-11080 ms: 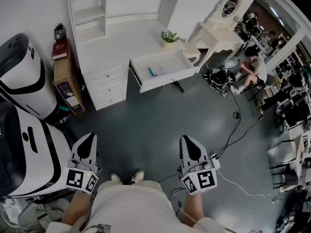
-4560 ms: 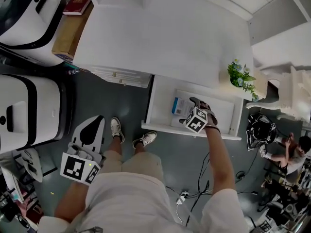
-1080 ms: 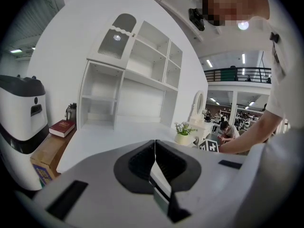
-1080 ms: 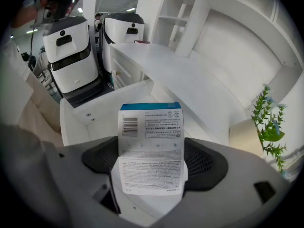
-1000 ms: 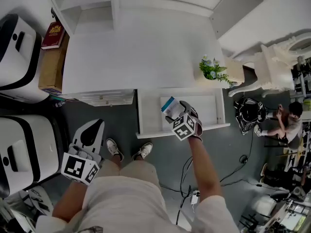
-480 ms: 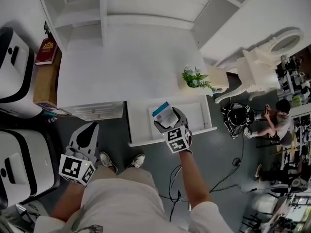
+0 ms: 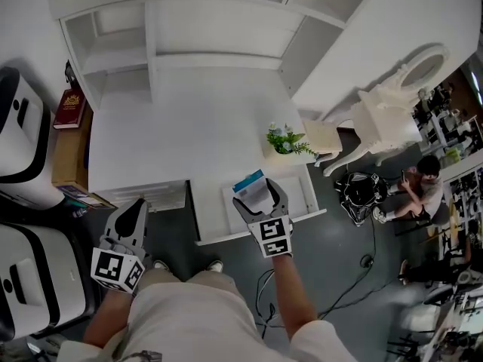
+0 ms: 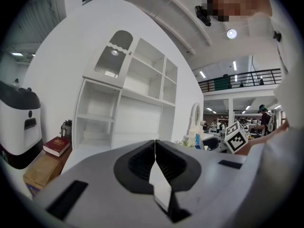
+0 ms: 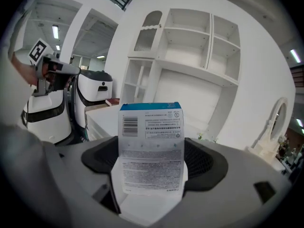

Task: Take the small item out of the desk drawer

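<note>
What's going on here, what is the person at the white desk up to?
A person stands at a white desk whose drawer is pulled open. The right gripper is closed on a small white-and-blue box, holding it up over the drawer. The left gripper is shut with nothing in it, held low at the person's side, away from the drawer.

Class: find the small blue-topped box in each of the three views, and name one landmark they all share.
Head view: box at centre, in the right gripper's jaws above the open drawer.
Left gripper view: thin blue sliver at right, beside the marker cube.
Right gripper view: dead centre, between the jaws.
Shared landmark: white shelf unit.
</note>
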